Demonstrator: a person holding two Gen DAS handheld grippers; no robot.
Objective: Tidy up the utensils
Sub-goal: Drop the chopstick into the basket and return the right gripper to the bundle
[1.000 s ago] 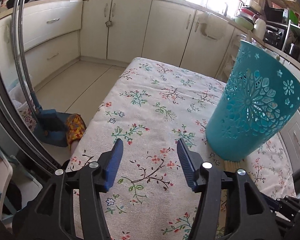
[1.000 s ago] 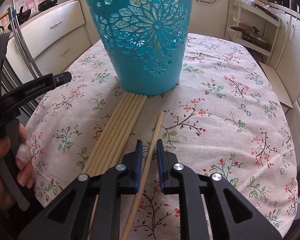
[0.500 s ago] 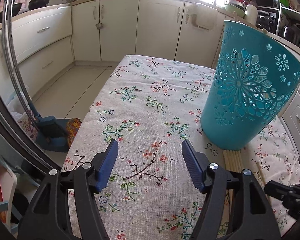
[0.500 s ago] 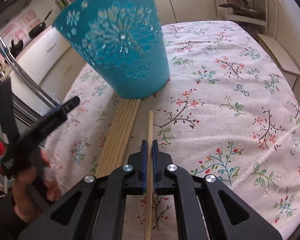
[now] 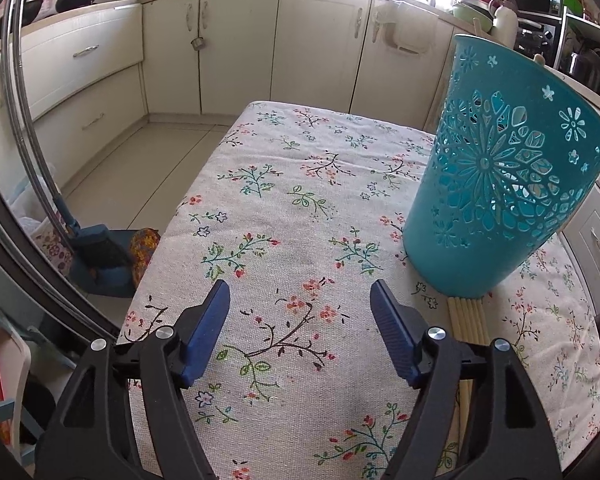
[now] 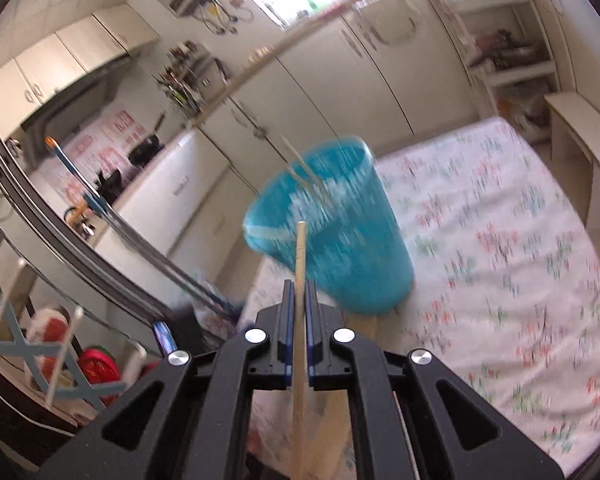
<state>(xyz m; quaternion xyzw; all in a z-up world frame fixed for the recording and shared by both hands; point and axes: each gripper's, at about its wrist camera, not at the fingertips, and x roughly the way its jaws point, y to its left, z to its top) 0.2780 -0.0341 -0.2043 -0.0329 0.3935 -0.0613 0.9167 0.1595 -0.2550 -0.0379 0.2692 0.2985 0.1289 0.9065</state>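
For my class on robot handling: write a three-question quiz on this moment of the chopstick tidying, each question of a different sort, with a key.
1. True or false: the right gripper is clamped on a single wooden chopstick.
2. Multiple choice: what lies between the left gripper's pads? A) a chopstick B) the rim of the holder C) nothing, only tablecloth below.
3. Fill in: the remaining chopsticks lie on the cloth with their far ends against the foot of the ____ holder.

Key: 1 true; 2 C; 3 teal.
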